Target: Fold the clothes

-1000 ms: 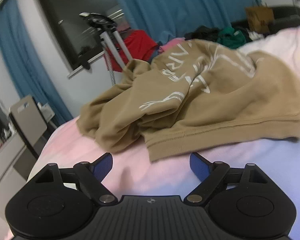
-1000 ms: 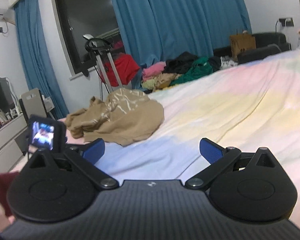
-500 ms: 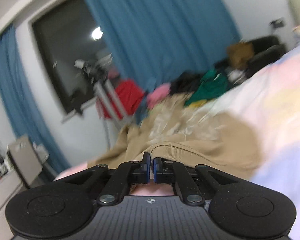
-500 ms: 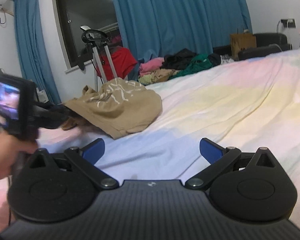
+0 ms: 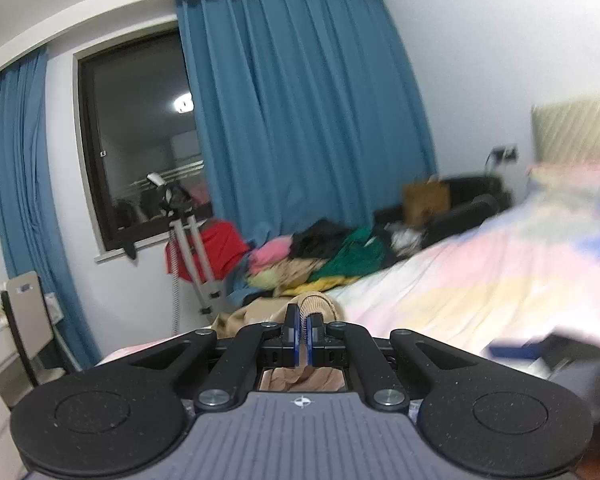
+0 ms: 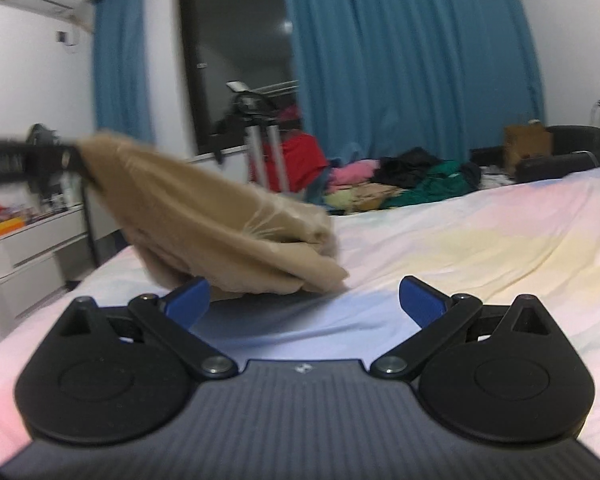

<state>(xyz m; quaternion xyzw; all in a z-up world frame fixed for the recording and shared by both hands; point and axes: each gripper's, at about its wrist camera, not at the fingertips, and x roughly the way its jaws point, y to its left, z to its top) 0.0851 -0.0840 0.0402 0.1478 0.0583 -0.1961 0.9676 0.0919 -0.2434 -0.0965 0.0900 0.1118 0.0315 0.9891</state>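
Right wrist view: the left gripper (image 6: 70, 160) pinches one edge of the tan shirt (image 6: 220, 216) and holds it up above the bed (image 6: 480, 240), its low end touching the sheet. The right gripper (image 6: 304, 300) is spread wide, holding nothing. No fold is made; all folding is left.

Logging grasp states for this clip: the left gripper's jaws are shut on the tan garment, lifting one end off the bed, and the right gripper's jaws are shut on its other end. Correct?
Not quite. The right gripper has its jaws open and holds nothing, as the right wrist view shows. The rest stands: the left gripper is shut on the tan garment, lifting one end off the bed.
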